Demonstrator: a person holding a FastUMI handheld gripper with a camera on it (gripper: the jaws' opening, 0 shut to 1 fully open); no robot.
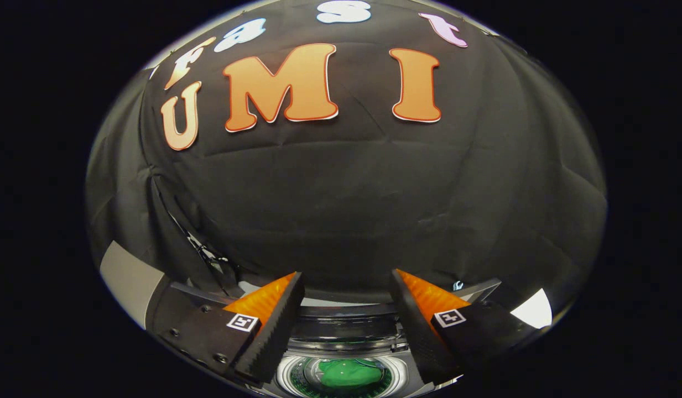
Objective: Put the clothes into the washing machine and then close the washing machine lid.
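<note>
The gripper [345, 287] holds its fingers apart, gripping nothing. Below and between them sits the washing machine [341, 337] — its round drum opening exposed, with green clothes [349, 373] inside. Beyond the fingers hangs the black booth cloth [374, 199] — nothing blocks the opening.

Dim booth, strong fisheye bend at edges; glare patch on washer rim [341, 323], pic sharp.

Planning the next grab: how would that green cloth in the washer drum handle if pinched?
The green cloth lies crumpled in the drum, so probably floppy and light. It would likely drape and sag from the open gripper. Unlikely to roll or break.
</note>
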